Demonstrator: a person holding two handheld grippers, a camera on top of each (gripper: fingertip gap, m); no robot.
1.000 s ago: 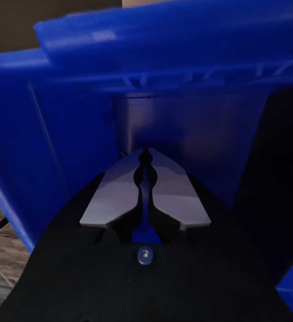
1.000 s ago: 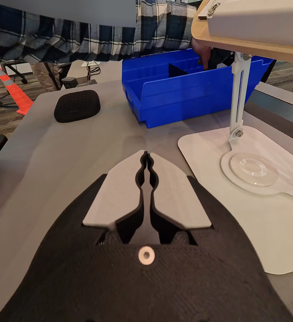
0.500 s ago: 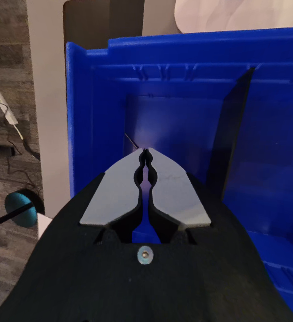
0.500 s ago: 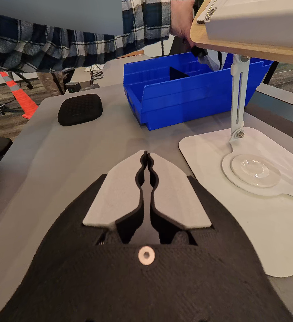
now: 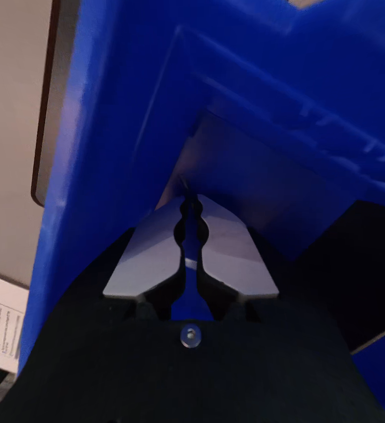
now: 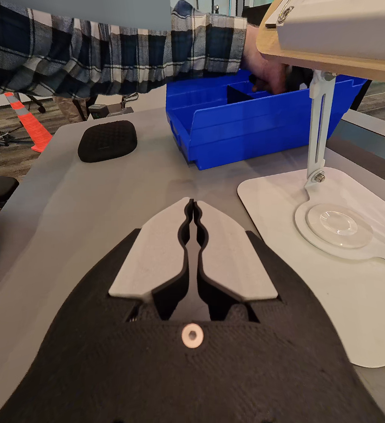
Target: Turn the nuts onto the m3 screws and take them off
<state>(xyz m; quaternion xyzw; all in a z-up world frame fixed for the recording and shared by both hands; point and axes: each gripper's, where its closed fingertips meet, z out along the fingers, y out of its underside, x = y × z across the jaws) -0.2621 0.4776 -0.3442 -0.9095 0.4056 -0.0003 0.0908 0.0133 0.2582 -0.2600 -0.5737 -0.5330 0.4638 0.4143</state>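
Two grippers are being held well apart. I am holding my left gripper inside the blue bin, jaws nearly together, tips close to its inner wall; blur hides whether anything is pinched. I am resting my right gripper, closed on nothing, over the grey worktop, short of the bin's long front wall.

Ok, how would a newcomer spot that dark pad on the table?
Start at the grey table and find the blue bin at its far side. Left of the bin, apart from it, lies the black pad: flat, rounded-cornered, textured, the table's only black thing.
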